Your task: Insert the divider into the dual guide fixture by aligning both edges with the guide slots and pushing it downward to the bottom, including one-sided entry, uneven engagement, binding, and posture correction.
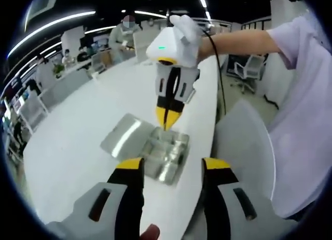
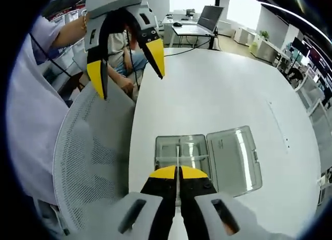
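Note:
A clear plastic box (image 2: pixel 167 146) with inner guide slots lies on the white table, its lid (image 2: pixel 233 158) folded open to one side. My right gripper (image 2: pixel 178 173) is shut on a thin clear divider (image 2: pixel 178 156), seen edge-on and standing over the middle of the box. In the left gripper view the right gripper (image 1: pixel 167 122) points down at the box (image 1: pixel 165 156) from above, held by a gloved hand, with the open lid (image 1: pixel 124 136) beside it. My left gripper (image 1: pixel 172 166) is open, nothing between its fingers, just short of the box. It hangs high and apart as the left gripper (image 2: pixel 126 69).
A grey mesh chair (image 2: pixel 88 146) stands at the table's edge beside the box, also seen as the chair (image 1: pixel 244 141). A person in a lilac shirt (image 1: pixel 306 95) stands close. The white table (image 2: pixel 223 89) stretches wide beyond the box. Desks and chairs fill the background.

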{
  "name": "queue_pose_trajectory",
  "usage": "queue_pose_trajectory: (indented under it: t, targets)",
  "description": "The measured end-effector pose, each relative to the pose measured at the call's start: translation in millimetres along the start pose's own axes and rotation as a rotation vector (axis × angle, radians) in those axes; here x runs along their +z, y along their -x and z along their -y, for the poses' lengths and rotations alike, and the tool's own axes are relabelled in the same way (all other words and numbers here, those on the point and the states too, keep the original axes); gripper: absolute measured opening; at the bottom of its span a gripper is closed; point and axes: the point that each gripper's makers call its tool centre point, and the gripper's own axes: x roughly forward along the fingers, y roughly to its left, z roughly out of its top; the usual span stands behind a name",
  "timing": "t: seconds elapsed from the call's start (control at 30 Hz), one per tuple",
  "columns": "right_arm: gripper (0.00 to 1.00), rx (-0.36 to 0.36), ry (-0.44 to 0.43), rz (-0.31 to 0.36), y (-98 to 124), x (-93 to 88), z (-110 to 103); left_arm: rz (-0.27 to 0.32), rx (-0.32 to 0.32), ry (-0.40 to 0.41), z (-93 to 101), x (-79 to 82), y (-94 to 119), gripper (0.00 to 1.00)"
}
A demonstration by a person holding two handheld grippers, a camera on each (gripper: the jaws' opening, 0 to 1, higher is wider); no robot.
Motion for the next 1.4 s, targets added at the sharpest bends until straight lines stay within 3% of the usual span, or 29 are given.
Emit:
queue_pose_trajectory:
  t: [0.37,1.4]
  targets:
    - [0.00,0.000,0.010,-0.009,-10.5,2.2,1.5,-0.002,0.012,0.016,0.6,-7.1,6.9,0.43]
    - [0.00,0.022,-0.022,-0.013,-44.0,-15.8,10.5,0.005,0.022,0.079,-8.2,-20.6,5.8,0.43]
